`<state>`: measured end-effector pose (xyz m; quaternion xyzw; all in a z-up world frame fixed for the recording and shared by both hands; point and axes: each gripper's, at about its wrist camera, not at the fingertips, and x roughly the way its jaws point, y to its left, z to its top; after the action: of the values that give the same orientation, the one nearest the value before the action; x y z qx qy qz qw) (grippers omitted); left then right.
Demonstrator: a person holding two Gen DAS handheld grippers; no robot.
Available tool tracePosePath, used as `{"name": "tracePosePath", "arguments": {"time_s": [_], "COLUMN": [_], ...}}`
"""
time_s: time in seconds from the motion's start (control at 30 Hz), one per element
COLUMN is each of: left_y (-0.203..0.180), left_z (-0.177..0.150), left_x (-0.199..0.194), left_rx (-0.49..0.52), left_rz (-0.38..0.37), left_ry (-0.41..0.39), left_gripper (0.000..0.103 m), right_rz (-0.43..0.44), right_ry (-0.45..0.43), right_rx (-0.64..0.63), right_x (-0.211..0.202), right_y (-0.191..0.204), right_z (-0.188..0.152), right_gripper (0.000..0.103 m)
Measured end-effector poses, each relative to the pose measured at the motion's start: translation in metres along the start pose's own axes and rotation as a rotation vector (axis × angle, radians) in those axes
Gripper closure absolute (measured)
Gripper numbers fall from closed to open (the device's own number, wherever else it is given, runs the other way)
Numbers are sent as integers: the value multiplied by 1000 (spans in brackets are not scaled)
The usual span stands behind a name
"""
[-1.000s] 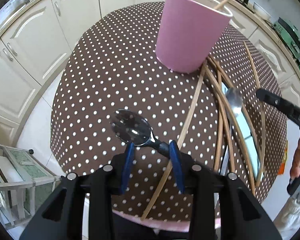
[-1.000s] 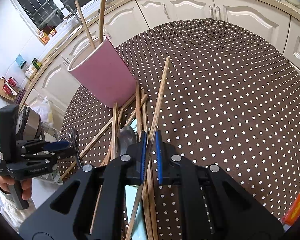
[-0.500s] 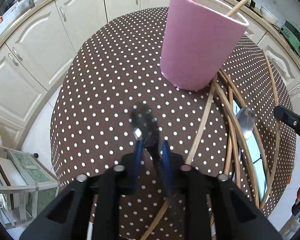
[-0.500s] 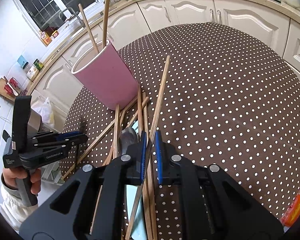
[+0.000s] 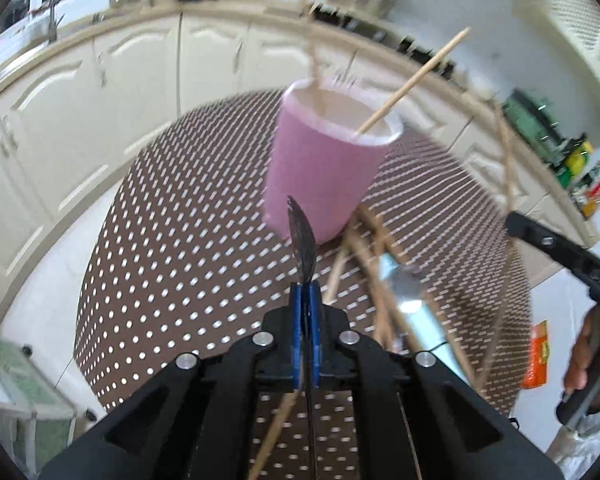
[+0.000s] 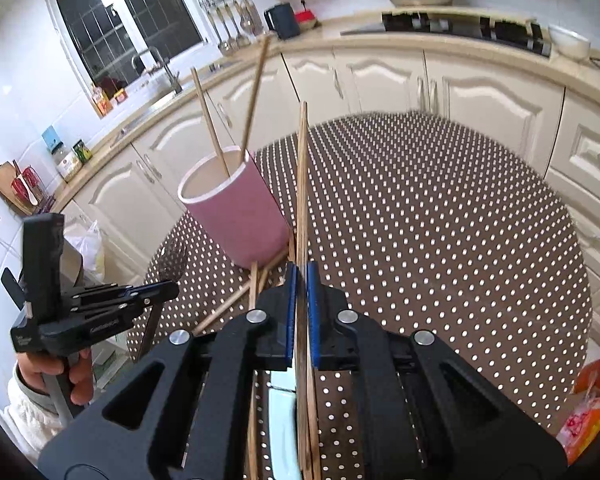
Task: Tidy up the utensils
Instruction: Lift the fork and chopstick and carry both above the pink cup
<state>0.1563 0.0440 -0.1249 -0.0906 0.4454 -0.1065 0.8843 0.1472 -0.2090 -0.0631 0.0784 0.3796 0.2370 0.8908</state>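
A pink cup stands on the round dotted table with two chopsticks in it; it also shows in the right wrist view. My left gripper is shut on a metal spoon, lifted edge-on and pointing at the cup. My right gripper is shut on a pair of chopsticks, raised beside the cup. More chopsticks and a pale-handled spoon lie on the table right of the cup.
White kitchen cabinets and a counter curve behind the table. An orange packet lies past the table's right edge. The left gripper shows at the left in the right wrist view.
My left gripper closed on the spoon, lifted it off the table and turned it edge-on toward the cup. My right gripper lifted the chopsticks off the table and tilted up.
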Motion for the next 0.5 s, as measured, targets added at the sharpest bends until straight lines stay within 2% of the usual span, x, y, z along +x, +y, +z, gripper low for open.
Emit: {"name": "tracePosePath", "arguments": {"time_s": [0.17, 0.3, 0.5], "left_y": [-21, -32, -45], "left_z": [6, 18, 48], "left_x": [-36, -59, -75], "left_rx": [51, 95, 141], "left_rz": [-121, -161, -165], "left_ry": [-170, -311, -531], "left_gripper": [99, 99, 99], "right_rz": [23, 45, 80], "right_ry": [-94, -165, -238], "right_rx": [0, -29, -64], "right_x": [-21, -40, -52], "right_y": [9, 22, 42], "right_z": [7, 23, 54], "right_gripper": [97, 97, 97]}}
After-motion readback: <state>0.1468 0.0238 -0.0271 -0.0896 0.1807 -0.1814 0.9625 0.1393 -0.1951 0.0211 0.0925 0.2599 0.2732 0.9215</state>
